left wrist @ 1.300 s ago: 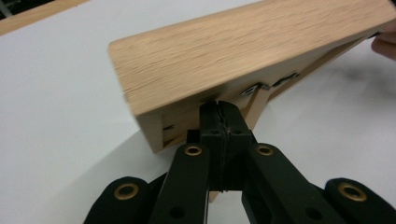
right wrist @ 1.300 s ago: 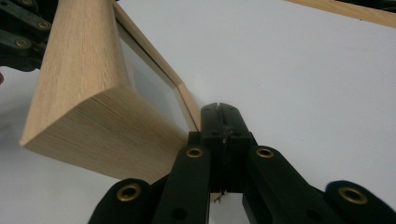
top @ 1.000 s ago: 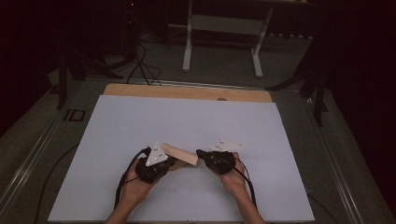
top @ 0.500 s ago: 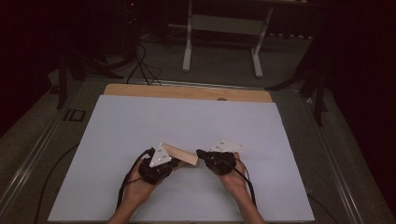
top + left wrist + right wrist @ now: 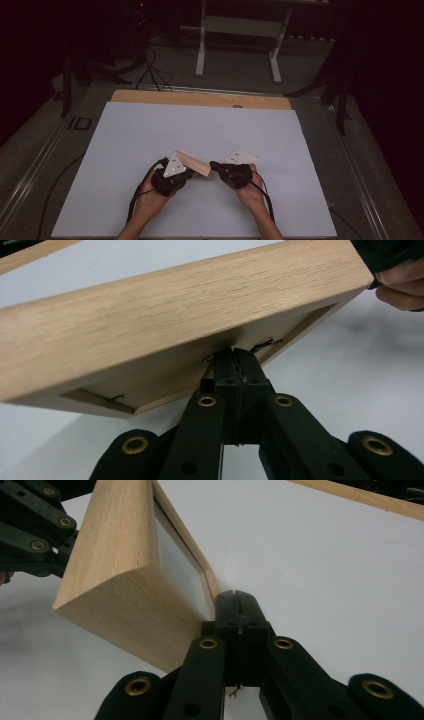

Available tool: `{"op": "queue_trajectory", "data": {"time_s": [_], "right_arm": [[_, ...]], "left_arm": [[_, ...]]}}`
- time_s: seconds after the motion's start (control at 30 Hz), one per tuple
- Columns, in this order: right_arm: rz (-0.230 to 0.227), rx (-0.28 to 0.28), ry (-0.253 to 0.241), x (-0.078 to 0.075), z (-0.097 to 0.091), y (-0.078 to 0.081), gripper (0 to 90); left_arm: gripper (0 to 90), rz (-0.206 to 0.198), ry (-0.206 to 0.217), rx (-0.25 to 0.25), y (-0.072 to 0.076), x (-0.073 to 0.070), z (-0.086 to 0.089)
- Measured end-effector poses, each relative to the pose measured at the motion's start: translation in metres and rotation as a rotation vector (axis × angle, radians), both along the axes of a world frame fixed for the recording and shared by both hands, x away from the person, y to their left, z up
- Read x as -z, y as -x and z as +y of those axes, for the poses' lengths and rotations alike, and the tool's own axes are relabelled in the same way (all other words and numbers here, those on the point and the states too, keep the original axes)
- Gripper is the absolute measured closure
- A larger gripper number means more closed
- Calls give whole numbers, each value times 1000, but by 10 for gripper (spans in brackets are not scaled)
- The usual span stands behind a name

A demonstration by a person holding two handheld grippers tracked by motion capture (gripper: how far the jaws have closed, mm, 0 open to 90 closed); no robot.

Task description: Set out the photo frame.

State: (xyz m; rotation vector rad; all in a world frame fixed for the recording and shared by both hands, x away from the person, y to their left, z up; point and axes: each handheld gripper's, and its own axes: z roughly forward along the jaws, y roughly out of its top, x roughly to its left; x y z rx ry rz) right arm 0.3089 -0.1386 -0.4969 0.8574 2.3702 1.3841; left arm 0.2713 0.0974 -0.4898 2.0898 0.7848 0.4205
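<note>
- Wooden picture frame (image 5: 194, 163) held tilted between the two tongs, over the white sheet (image 5: 150, 130), near its front edge and about midway along it.
- Left gripper (image 5: 233, 356) with jaws pressed together, tips touching the frame's recessed back beside small metal tabs (image 5: 265, 344); whether anything thin is pinched there, impossible to tell.
- Right gripper (image 5: 233, 600) likewise closed, tips set against the frame's front inner edge by the glass pane (image 5: 177, 570), at the end nearer that hand.
- In the high view, left gripper (image 5: 187, 172) at the frame's left end, right gripper (image 5: 215, 166) at its right end, both hands resting low on the sheet.
- Against the earlier frames: frame, hands and closed jaws all unchanged in place and tilt.
</note>
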Motion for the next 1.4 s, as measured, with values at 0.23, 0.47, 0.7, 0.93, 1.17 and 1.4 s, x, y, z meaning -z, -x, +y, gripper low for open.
{"op": "queue_trajectory", "data": {"time_s": [0.23, 0.47, 0.7, 0.93, 1.17, 1.4], "right_arm": [[-4, -12, 6, 0, 2, 2, 897], [-23, -22, 32, -1, 4, 6, 897], [-32, -38, 37, -3, 6, 11, 897], [-33, -58, 41, -4, 7, 16, 897], [-39, -85, 45, -5, 14, 21, 897], [-39, -110, 47, -4, 23, 24, 896]], "left_arm": [[894, 4, -7, -3, -2, 2, 0], [894, 8, -9, -5, -3, 3, 0], [893, 16, -2, -8, -4, 4, 3], [893, 24, 3, -8, -5, 5, 6], [893, 28, -1, -29, -7, 7, 9], [893, 24, 2, -45, -10, 10, 12]]}}
